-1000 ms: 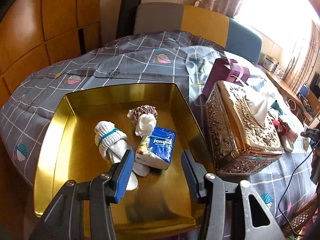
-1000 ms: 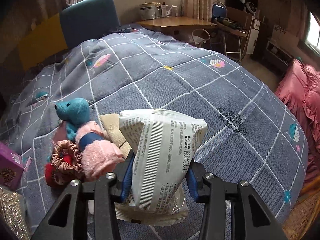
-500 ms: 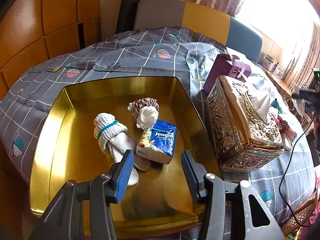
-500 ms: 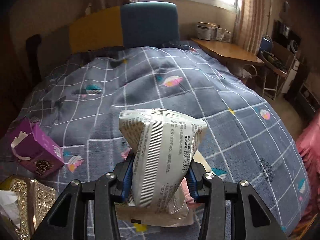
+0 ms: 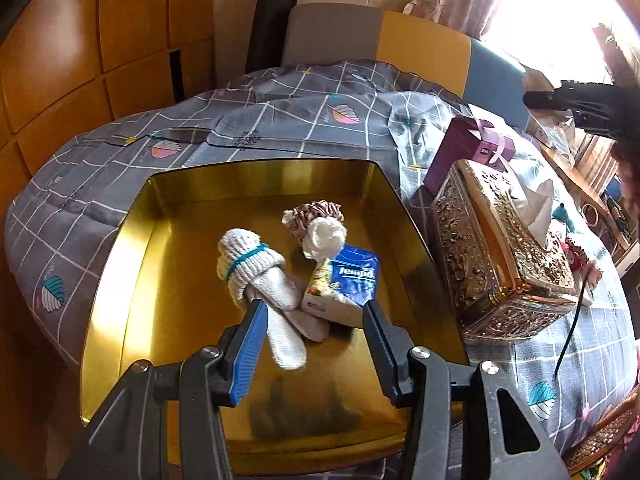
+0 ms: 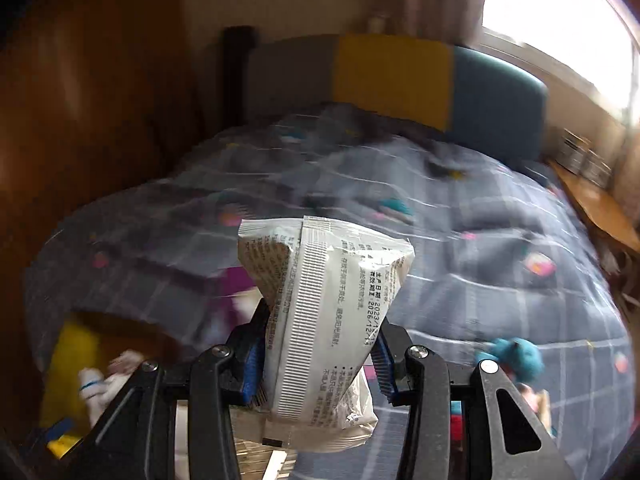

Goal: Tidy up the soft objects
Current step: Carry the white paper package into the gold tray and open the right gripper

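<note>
Fingers (image 6: pixel 256 354) around crinkled white packet (image 6: pixel 324 320)

Surface: I see a bed (image 5: pixel 280 120) with grey checked cover | on it: gold tray (image 5: pixel 120 280), ornate tissue box (image 5: pixel 472 264), purple box (image 5: pixel 452 152), teal plush toy (image 6: pixel 516 356)

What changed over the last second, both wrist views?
The right gripper, clamped on the white packet throughout, swung from the toy pile across the bed toward the gold tray, which now shows at lower left of its blurred view. The left gripper stayed open over the tray; the socks, scrunchie and tissue pack have not moved.
</note>
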